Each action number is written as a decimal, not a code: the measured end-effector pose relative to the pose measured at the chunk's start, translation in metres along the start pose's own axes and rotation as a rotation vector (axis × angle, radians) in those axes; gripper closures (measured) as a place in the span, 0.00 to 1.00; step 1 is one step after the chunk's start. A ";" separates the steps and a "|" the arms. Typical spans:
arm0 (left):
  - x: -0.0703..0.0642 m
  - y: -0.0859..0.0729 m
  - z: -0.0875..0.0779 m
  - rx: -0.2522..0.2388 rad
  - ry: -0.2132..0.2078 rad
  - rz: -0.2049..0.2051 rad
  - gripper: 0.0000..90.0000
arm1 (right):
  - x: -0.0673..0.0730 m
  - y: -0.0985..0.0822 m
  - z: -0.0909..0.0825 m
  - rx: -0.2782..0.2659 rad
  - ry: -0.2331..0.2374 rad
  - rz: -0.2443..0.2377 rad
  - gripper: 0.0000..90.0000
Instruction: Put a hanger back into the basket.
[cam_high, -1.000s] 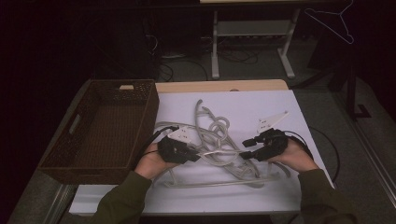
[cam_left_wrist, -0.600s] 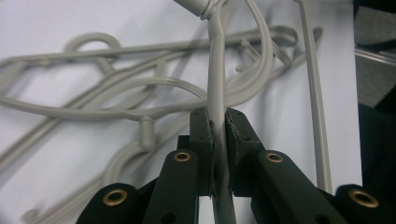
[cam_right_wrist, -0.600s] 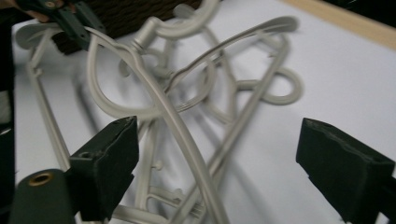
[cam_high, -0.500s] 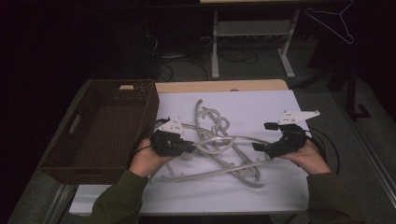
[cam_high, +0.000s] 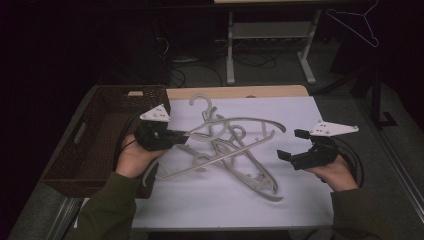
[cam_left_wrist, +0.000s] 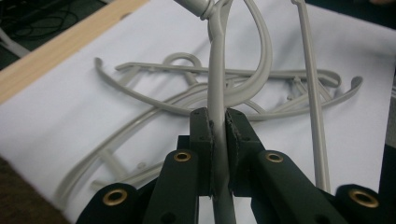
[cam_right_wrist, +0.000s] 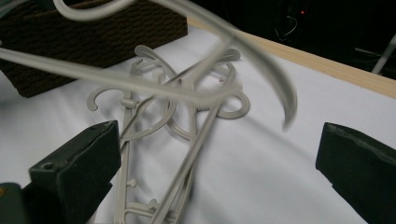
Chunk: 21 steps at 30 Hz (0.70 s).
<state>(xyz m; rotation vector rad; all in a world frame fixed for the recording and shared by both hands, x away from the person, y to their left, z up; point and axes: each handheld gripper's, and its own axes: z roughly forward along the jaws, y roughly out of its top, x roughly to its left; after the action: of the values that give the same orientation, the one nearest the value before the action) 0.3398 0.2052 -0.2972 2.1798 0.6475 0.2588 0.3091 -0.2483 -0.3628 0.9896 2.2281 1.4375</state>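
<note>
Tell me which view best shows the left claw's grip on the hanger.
The left gripper view: the left claw is shut on the lifted hanger bar, close up. The high view shows it small; the right gripper view shows the hanger blurred overhead.

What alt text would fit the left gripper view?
Black left tongs shut on a grey hanger, lifting it above more tangled grey hangers on a white sheet.
</note>
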 end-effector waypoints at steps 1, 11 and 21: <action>0.000 0.000 0.000 0.000 0.000 0.000 0.92 | 0.000 0.000 0.000 0.000 0.000 0.000 0.00; 0.029 0.001 -0.049 -0.035 0.091 -0.036 0.92 | 0.009 -0.024 0.004 0.003 -0.052 0.038 0.00; 0.065 -0.013 -0.096 -0.060 0.187 -0.094 0.92 | 0.021 -0.034 0.001 -0.043 -0.084 0.046 0.00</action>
<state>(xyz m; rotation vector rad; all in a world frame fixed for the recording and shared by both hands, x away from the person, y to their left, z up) 0.3520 0.3107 -0.2484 2.0773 0.8340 0.4305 0.2823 -0.2418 -0.3916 1.0734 2.1193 1.4298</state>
